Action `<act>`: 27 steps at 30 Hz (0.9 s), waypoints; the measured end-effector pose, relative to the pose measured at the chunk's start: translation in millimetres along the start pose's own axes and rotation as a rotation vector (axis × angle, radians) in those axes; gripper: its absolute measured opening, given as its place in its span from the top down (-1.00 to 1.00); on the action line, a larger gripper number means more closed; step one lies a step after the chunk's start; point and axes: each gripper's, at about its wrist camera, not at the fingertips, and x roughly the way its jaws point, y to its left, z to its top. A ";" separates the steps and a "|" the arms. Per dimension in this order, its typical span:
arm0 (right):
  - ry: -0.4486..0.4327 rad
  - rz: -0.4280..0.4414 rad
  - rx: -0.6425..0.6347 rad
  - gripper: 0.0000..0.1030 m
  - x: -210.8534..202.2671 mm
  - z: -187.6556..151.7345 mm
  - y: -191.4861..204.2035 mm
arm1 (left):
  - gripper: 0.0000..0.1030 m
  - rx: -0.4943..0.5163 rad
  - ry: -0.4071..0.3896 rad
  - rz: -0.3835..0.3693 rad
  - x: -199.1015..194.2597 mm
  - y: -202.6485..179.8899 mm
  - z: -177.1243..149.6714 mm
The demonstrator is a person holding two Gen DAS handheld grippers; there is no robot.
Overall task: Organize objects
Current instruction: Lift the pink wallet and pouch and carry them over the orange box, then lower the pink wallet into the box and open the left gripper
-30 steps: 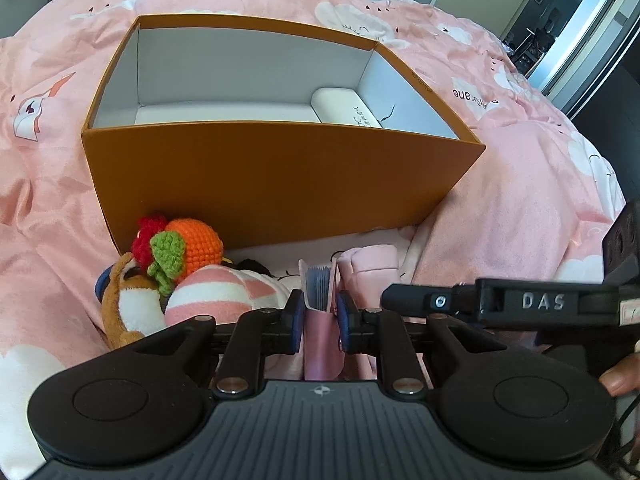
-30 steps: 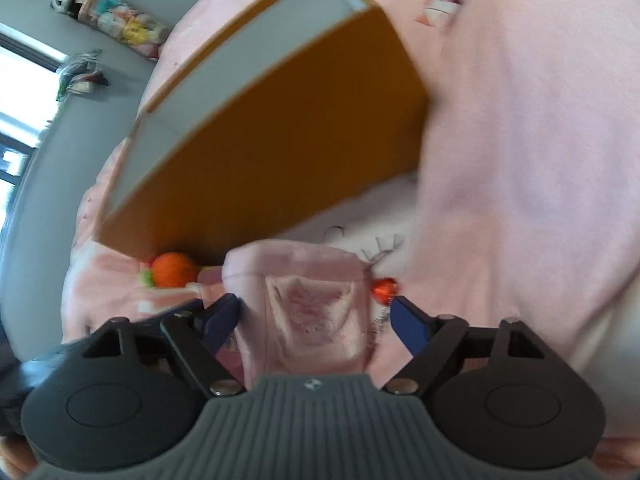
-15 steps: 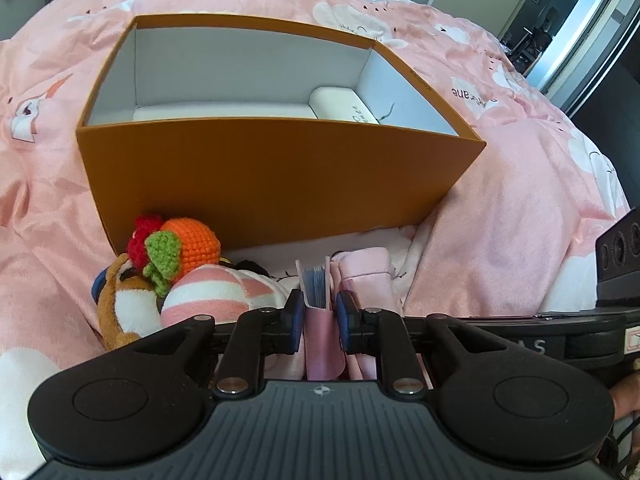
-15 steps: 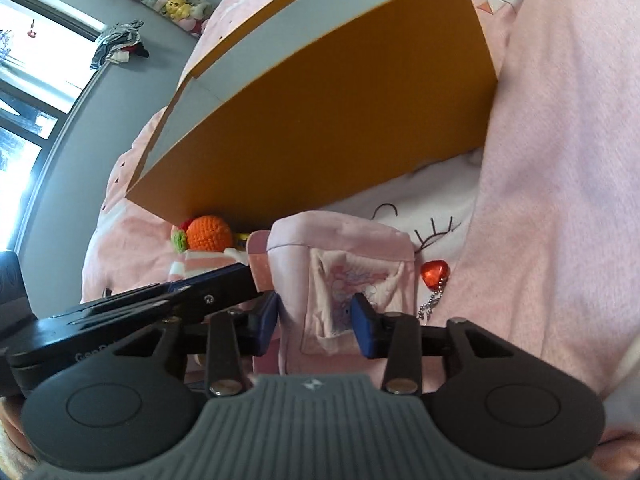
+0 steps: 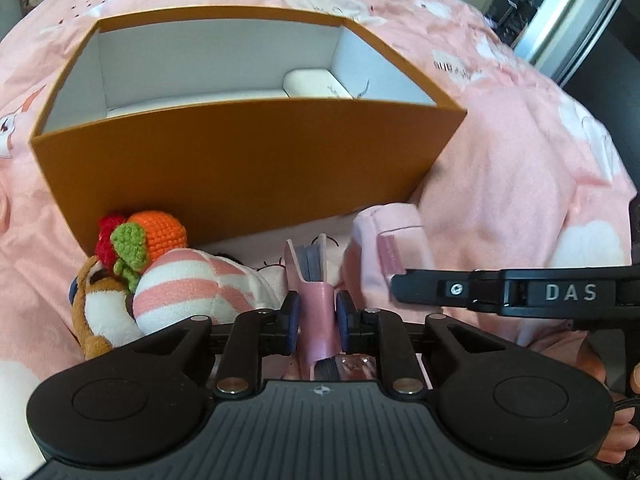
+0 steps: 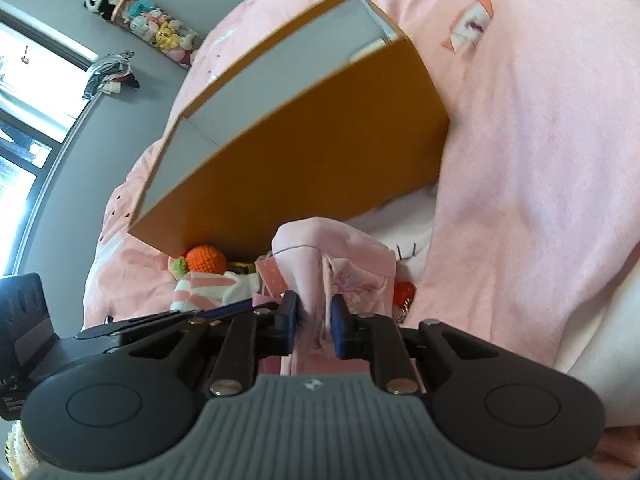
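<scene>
Pink bedding (image 5: 520,168) printed with white cartoon figures covers a bed and carries everything shown; a grey wall, a window and a shelf of small plush toys (image 6: 152,28) lie beyond its far edge.

An orange box (image 5: 248,168) with white inner walls sits open-topped toward the middle of the bed. One white case (image 5: 316,85) lies in its far right corner; the remaining floor appears free.

The loose items lie on the bedding against the near wall of the box, presumably gathered there for loading.

Left gripper (image 5: 318,316): jaws drawn in to a narrow gap, clamping the lower spine of a small pink notebook (image 5: 314,276), which stands upright with its grey page edges facing the box. The hold low on the spine probably keeps the covers from splaying.

Right gripper (image 6: 312,318): jaws likewise nearly closed, pinching a fold of a pink fabric pouch (image 6: 340,276), just beside the notebook on its right. A red heart charm (image 6: 404,292) hangs at the far side of the pouch.

Surroundings: a striped pink-and-white plush (image 5: 192,288), a crocheted orange toy (image 5: 160,232) and a brown-and-white plush (image 5: 96,304) crowd the near left corner of the box.

Obstruction, as judged: the tall near wall of the box stands between both held items and the interior, so each must rise above its rim. The two grippers are close together, and the right gripper's finger crosses the left wrist view.
</scene>
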 end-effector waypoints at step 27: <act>-0.361 -0.063 -0.386 0.66 -47.0 124.1 99.9 | 0.63 -0.120 -0.362 -0.081 -63.2 30.2 136.9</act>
